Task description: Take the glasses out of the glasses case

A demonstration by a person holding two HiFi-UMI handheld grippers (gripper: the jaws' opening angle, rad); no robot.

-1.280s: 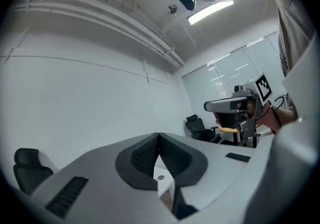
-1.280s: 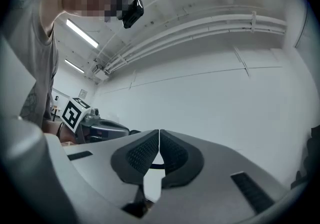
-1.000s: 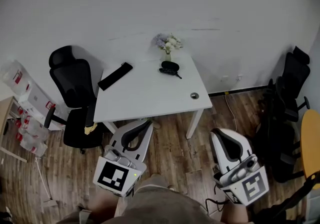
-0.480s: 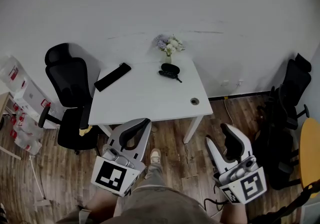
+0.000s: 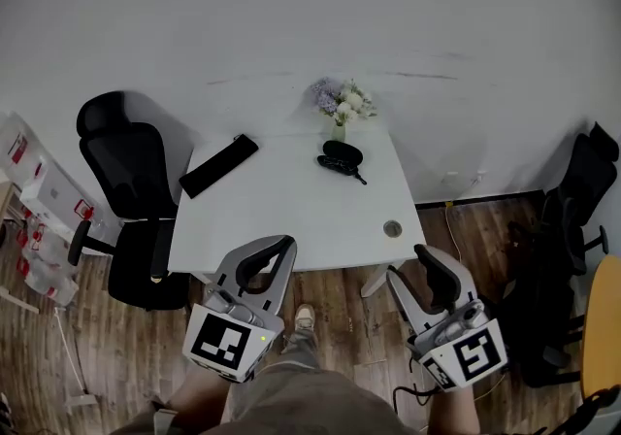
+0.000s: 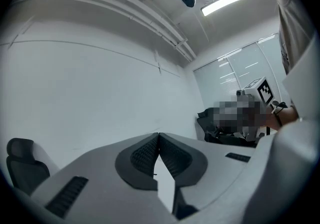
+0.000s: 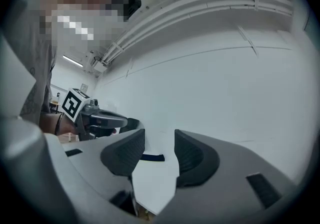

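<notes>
Approach step: left gripper [image 5: 279, 250] hovering pinched together, empty; right gripper [image 5: 410, 264] gaping wide, empty (case [image 5: 342, 151] well apart); next needing forward reach over table [image 5: 281, 219].

White table [image 5: 281, 215] vs plain white wall [image 5: 291, 16] — wood floor [image 5: 349, 312], black chair [image 5: 131, 190] on L.

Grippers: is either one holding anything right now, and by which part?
Nothing is held. The left gripper is shut and empty; the right gripper is open, with nothing between its jaws.
</notes>
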